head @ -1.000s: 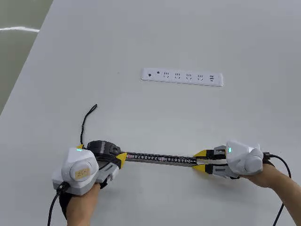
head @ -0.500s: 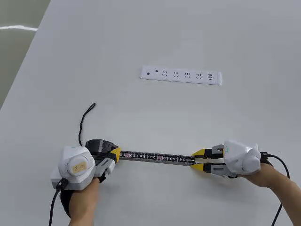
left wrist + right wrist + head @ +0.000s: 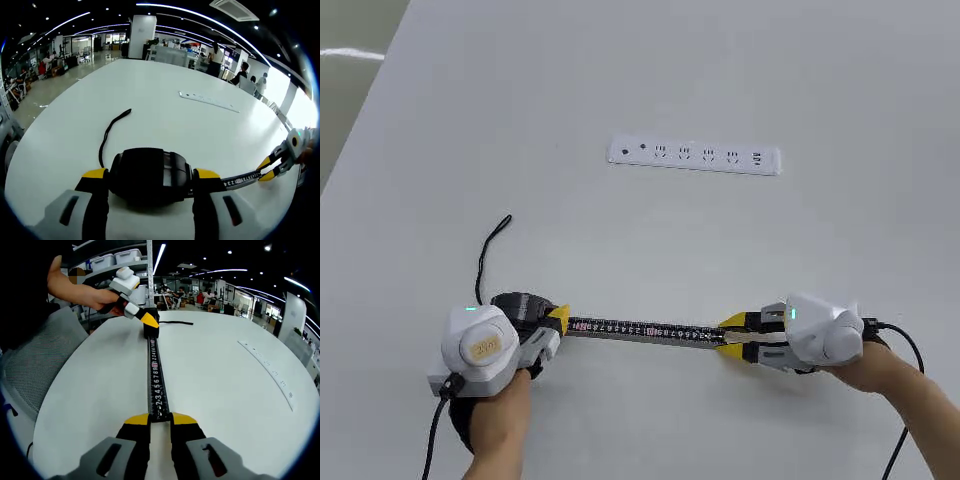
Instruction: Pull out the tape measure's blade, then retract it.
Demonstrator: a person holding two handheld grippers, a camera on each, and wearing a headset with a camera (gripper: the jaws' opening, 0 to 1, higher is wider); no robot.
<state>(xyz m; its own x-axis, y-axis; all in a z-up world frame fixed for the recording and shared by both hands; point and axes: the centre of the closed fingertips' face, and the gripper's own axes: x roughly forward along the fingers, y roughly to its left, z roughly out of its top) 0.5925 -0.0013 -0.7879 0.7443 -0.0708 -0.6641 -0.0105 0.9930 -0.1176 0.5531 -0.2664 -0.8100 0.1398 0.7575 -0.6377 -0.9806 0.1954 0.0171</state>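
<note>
A black tape measure case point(image 3: 523, 306) point(image 3: 150, 172) lies on the white table, and my left gripper point(image 3: 548, 330) point(image 3: 150, 175) is shut on it. Its black wrist strap point(image 3: 488, 252) point(image 3: 111, 131) trails away over the table. The dark numbered blade point(image 3: 645, 331) point(image 3: 155, 380) runs out to the right, just above the tabletop. My right gripper point(image 3: 732, 337) point(image 3: 160, 418) is shut on the blade's end. In the right gripper view the left gripper point(image 3: 148, 320) holds the case at the far end of the blade.
A white power strip point(image 3: 695, 155) point(image 3: 207, 100) point(image 3: 267, 367) lies further back on the table point(image 3: 720, 240). The table's left edge point(image 3: 360, 110) meets a greenish floor. Cables point(image 3: 905, 345) trail from both grippers toward me.
The blade has lengthened as the two grippers drew further apart: the left one with the case moved left. The head view has shifted a little.
</note>
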